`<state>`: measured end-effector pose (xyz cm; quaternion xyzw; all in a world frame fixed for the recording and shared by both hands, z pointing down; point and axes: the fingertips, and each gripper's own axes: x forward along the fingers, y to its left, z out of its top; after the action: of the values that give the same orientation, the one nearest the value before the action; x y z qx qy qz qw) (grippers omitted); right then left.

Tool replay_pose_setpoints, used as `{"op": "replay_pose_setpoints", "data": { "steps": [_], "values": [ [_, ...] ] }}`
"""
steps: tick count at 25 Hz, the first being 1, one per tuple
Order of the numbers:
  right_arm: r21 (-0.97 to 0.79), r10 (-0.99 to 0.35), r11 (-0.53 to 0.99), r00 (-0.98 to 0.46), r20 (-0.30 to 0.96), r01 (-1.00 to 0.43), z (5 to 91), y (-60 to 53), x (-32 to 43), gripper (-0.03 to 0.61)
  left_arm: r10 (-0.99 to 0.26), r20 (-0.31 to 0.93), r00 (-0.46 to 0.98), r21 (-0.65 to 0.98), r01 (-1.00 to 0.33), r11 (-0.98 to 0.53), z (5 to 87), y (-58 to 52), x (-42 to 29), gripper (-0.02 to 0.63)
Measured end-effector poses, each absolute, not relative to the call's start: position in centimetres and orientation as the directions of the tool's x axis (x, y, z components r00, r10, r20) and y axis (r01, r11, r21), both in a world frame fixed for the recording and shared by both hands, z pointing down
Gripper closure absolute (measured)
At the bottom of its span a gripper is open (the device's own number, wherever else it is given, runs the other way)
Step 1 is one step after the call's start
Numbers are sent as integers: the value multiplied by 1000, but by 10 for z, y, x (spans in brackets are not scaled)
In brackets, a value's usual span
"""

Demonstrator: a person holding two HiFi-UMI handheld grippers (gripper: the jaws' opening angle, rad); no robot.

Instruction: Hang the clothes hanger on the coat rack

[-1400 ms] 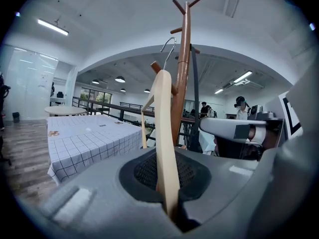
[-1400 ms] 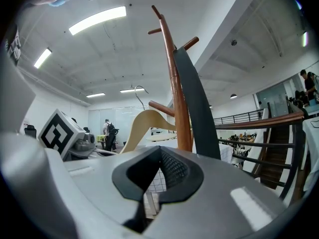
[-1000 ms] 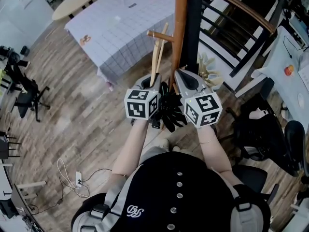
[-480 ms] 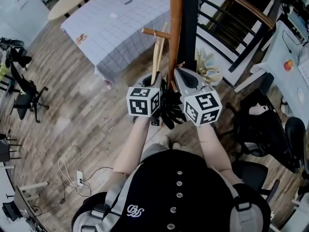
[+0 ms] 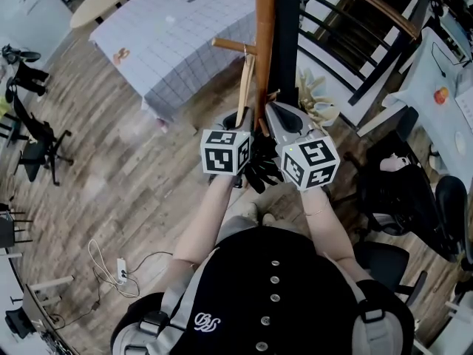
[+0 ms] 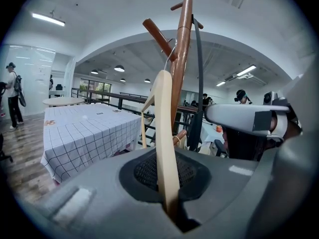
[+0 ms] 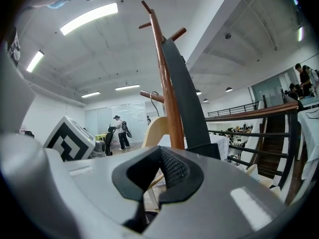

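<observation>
Hanger sits closer in to the coat rack than a second ago, and its wire hook now seems to rest over the peg. Left gripper jaws pinch its wooden arm. Right gripper jaws are pressed together, empty. Release looks like the next step.

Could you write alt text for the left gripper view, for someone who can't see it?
The left tongs are clamped shut on the arm of a pale wooden hanger, which stands up in front of a brown wooden coat rack, its wire hook up by one of the pegs. A table under a checked cloth stands at the left.
</observation>
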<state>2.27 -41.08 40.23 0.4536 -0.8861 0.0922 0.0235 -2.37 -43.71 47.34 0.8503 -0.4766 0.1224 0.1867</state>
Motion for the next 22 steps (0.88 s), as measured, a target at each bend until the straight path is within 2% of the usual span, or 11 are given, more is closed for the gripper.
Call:
{"op": "replay_pose_setpoints", "data": {
  "steps": [14, 22],
  "values": [
    [-135, -801, 566, -581, 144, -814, 408, -400, 24, 577, -776, 406, 483, 178, -875, -451, 485, -441, -16, 601],
    [-123, -801, 565, -578, 156, -816, 410, -395, 25, 577, -759, 379, 529, 163, -846, -508, 477, -431, -4, 470]
  ]
}}
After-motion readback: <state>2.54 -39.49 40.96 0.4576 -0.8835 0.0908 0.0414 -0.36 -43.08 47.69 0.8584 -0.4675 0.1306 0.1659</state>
